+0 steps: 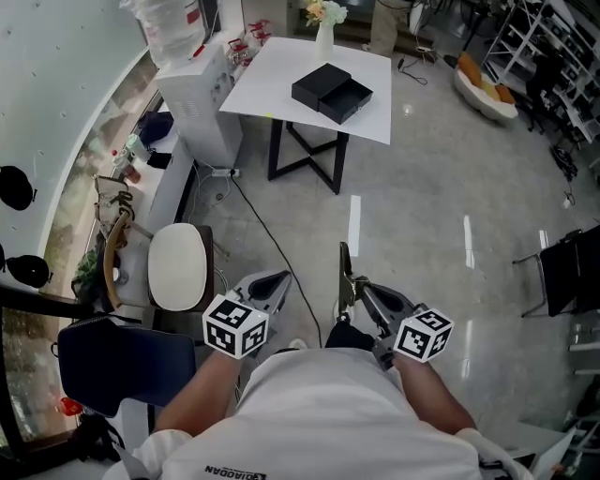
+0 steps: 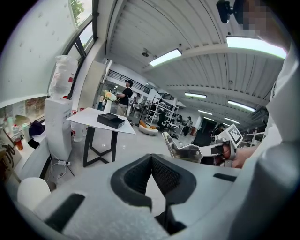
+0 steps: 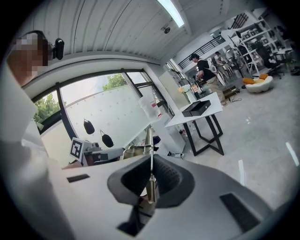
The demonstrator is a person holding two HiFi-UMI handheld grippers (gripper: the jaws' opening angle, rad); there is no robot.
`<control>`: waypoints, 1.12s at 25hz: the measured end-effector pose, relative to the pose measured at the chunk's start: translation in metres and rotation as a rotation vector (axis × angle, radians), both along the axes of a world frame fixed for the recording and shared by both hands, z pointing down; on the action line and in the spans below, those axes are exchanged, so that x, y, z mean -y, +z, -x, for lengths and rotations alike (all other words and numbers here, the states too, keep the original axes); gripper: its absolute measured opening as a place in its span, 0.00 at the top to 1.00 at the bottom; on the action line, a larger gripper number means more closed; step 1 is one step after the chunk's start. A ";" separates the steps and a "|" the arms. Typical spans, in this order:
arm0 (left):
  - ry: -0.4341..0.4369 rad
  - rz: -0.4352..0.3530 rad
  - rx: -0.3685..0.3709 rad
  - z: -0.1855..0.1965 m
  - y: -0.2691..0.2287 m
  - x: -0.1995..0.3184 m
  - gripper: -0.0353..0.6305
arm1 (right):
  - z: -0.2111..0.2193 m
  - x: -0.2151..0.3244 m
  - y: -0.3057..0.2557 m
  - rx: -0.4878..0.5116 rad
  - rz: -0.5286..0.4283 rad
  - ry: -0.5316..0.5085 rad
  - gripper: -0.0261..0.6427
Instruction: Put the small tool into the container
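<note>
A black container [image 1: 331, 91] with its drawer pulled open sits on a white table [image 1: 272, 80] far ahead; it also shows in the left gripper view [image 2: 111, 121] and in the right gripper view [image 3: 197, 108]. Close to my body, my right gripper [image 1: 349, 287] is shut on a thin flat metal tool [image 1: 344, 270], which sticks up past the pads [image 3: 149, 140]. That gripper [image 2: 180, 151] and the tool [image 2: 166, 139] appear at the right of the left gripper view. My left gripper [image 1: 270, 287] is beside it, its pads meeting at the tips [image 2: 151, 157] with nothing between them.
A white round stool [image 1: 178, 265] and a dark blue chair [image 1: 122, 361] stand at my left. A white cabinet [image 1: 202, 103] stands next to the table, and a vase of flowers [image 1: 323, 28] is at the table's far edge. A black chair [image 1: 567, 272] is at the right. A cable [image 1: 272, 244] runs across the grey floor.
</note>
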State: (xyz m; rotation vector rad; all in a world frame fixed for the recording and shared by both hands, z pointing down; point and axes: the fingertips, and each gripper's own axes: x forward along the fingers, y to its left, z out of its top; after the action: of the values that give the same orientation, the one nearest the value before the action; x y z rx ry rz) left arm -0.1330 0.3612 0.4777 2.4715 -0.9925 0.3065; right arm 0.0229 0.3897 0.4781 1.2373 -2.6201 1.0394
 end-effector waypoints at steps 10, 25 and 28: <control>0.003 0.026 0.019 -0.014 0.014 0.055 0.93 | -0.017 0.069 0.013 0.035 0.025 0.038 0.94; -0.026 -0.031 0.051 -0.076 -0.016 0.238 0.94 | -0.076 0.266 -0.011 0.086 -0.026 0.012 0.94; -0.038 -0.009 0.058 -0.087 -0.009 0.263 0.94 | -0.087 0.297 -0.006 0.094 -0.013 0.005 0.93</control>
State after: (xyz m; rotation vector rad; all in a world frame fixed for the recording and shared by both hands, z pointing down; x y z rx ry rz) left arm -0.0461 0.0984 0.4684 2.4616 -1.0651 0.3645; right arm 0.1100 0.0931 0.4724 1.2270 -2.6992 1.1093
